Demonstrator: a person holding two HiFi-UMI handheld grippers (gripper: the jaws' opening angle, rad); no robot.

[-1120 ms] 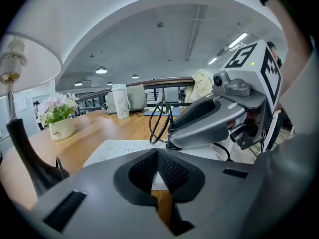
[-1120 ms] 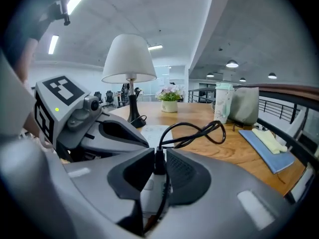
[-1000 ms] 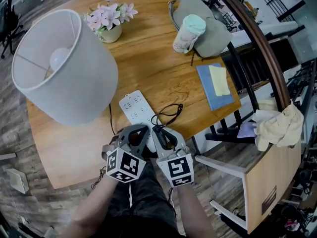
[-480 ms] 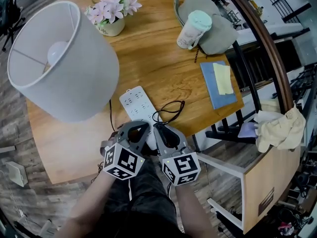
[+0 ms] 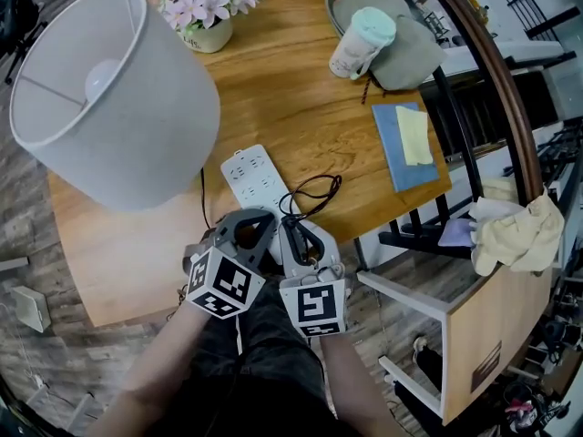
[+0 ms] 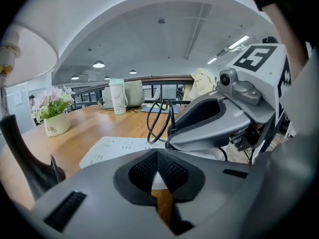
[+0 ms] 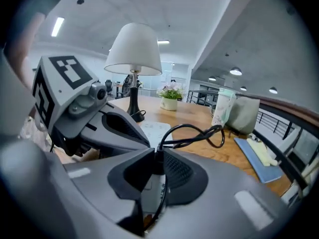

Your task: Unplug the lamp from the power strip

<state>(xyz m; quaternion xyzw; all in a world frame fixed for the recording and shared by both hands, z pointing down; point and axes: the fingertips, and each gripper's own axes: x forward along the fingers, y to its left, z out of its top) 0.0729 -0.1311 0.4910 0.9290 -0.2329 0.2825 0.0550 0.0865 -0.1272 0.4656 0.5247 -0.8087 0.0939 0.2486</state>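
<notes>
My left gripper [image 5: 248, 228] and right gripper [image 5: 297, 235] sit shoulder to shoulder at the near edge of the table [image 5: 301, 107], closed on the power strip [image 5: 250, 176] and the plug [image 7: 158, 161]. The lamp shade [image 5: 118, 98] looms on the left, and the cord [image 5: 314, 194] loops just ahead. Bare wood opens beyond, toward the cup [image 5: 360, 44] and the notebook [image 5: 410, 144].

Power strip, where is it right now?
In the head view, the power strip lies on the table, just right of the lamp shade, beside the black cord loop.
</notes>
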